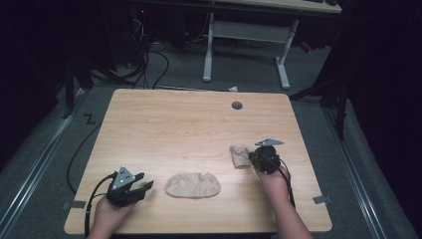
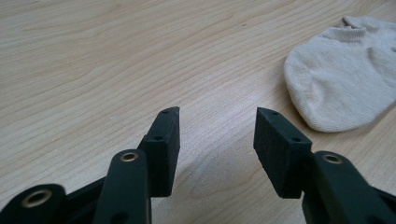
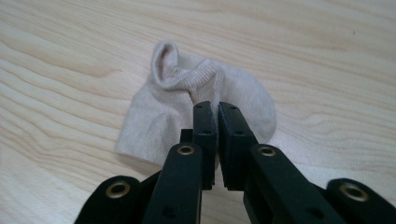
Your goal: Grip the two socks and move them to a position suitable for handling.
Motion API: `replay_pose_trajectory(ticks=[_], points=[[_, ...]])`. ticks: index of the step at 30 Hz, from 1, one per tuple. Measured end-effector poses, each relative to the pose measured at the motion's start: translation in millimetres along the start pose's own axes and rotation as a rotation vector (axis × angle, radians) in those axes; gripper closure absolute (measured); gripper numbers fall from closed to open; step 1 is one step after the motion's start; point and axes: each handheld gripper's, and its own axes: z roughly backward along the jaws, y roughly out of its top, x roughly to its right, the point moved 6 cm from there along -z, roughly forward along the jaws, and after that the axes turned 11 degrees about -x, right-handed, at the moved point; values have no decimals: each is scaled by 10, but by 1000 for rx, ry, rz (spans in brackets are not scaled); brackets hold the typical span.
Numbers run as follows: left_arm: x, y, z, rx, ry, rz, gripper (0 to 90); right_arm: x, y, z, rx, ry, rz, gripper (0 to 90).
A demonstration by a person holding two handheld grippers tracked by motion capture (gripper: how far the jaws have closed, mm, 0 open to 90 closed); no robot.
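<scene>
Right gripper (image 3: 217,109): jaws clamped on folded sock (image 3: 187,107), near bench (image 1: 174,119) right edge.
Left gripper (image 2: 217,123): jaws apart, empty, near front-left corner.
Flat sock (image 1: 193,185): near front edge, centre.

Two socks on the bench, one by each of my hand-held grippers.

On my bench (image 1: 164,119), one sock (image 1: 193,185) lies near the front edge, right of my left hand-held gripper (image 1: 144,186); the second sock (image 1: 240,155) lies farther back and right, touching my right hand-held gripper (image 3: 217,112).
</scene>
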Motion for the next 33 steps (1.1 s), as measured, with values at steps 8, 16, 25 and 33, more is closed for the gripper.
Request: replay_pose_trajectory(ticks=[8,16,25,33], points=[[22,-5,-23,-7,-3,-5,513,-124,186,330,77,-5,35,872],[19,4,-7,6,-4,1,513,-310,354,640,145,12,72,875],[8,3,12,9,-4,5,513,-529,547,696,173,41,114,877],[-2,4,30,15,0,8,513,-908,759,554,184,90,171,877]])
